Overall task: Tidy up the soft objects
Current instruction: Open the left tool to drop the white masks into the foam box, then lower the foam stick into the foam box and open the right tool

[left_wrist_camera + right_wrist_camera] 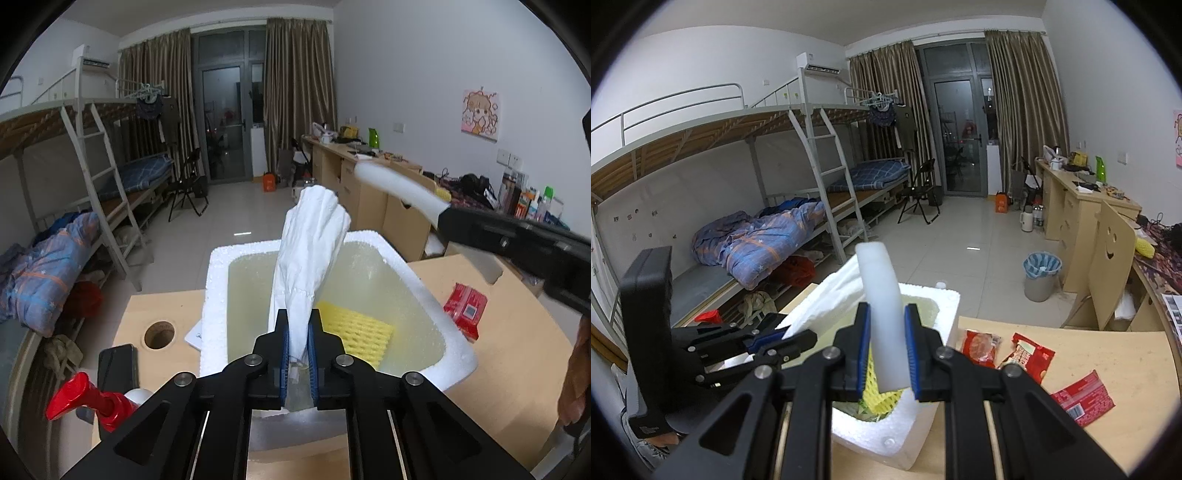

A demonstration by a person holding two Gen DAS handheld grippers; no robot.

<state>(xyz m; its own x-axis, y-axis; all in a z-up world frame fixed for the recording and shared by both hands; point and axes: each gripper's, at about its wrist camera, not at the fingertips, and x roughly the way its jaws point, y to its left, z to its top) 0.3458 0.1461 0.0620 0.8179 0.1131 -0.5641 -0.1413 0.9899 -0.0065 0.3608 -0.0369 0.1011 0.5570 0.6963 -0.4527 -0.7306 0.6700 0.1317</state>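
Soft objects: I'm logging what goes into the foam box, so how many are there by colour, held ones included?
White: 2, the cloth in the left gripper and the foam strip in the right gripper.
Yellow: 1, the mesh pad lying inside the foam box.
Total: 3

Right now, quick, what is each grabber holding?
Left gripper: closed on the white cloth, above the foam box.
Right gripper: closed on the white foam strip.
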